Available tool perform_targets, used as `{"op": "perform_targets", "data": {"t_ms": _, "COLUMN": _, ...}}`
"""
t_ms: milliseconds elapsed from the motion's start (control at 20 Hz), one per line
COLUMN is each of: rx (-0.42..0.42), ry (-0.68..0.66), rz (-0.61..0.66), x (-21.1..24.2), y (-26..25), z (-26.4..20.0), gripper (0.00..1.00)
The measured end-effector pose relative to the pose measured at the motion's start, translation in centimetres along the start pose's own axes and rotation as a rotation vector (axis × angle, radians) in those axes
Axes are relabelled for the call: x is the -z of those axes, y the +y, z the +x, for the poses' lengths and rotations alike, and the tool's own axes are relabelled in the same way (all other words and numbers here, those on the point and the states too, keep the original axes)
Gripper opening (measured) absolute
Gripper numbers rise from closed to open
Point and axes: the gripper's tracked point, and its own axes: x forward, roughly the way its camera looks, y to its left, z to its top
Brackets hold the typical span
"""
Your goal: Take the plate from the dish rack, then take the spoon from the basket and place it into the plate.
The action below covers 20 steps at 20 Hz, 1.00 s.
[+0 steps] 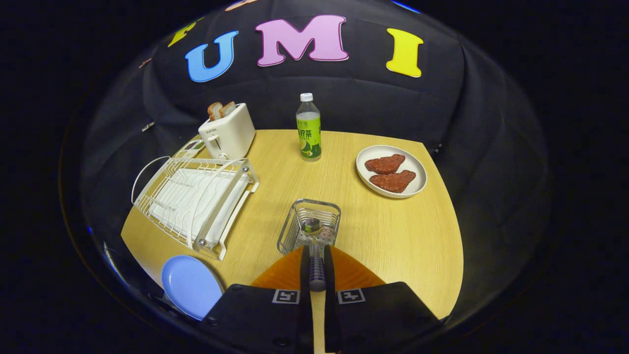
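Metal-handled spoon (pixel 317 268) sits pinched between the two fingers of the gripper (pixel 317 255), its ridged handle running straight down the narrow gap between them; both fingers press on it, so the claw is nearly closed w/ the spoon held inside. The spoon's far end reaches just to the near rim of a small wire basket (pixel 309 227), which stands on the table right ahead of the fingertips; a dark round item lies in the basket's bottom, too small to tell what it is. Blue plate (pixel 190 285) lies flat on the near left part of the table, just left of the gripper body and close to the table edge, out of the rack. White wire dish rack (pixel 196 199) stands beyond the plate, left of the basket, w/ a white drip tray under its bars. Behind the rack is a cream toaster (pixel 227 132) w/ two slices of toast sticking up from its slots. A clear bottle w/ green label and white cap (pixel 308 129) stands upright near the table's far edge, approx. in line w/ the basket but well beyond it. To the right, well apart from the basket, a pale round dish (pixel 391 171) holds two reddish-brown meat-like pieces side by side. Everything rests on a light wood table (pixel 393 236), w/ dark cloth wall behind it.
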Motion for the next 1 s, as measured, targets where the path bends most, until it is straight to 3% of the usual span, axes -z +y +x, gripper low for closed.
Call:
{"op": "perform_targets", "data": {"t_ms": 250, "rx": -0.01, "ry": -0.122, "rz": 0.008, "x": -2.3, "y": 2.7, "z": -7.2, "gripper": 0.13}}
{"op": "perform_targets", "data": {"t_ms": 600, "rx": -0.241, "ry": -0.14, "rz": 0.042, "x": 0.2, "y": 14.7, "z": -14.2, "gripper": 0.13}}
{"op": "perform_targets", "data": {"t_ms": 700, "rx": -0.289, "ry": -0.114, "rz": 0.009, "x": 2.1, "y": 18.0, "z": -14.7, "gripper": 0.13}}
{"op": "perform_targets", "data": {"t_ms": 1000, "rx": -0.319, "ry": 0.037, "rz": -0.063, "x": 8.4, "y": 24.2, "z": -11.1, "gripper": 0.13}}
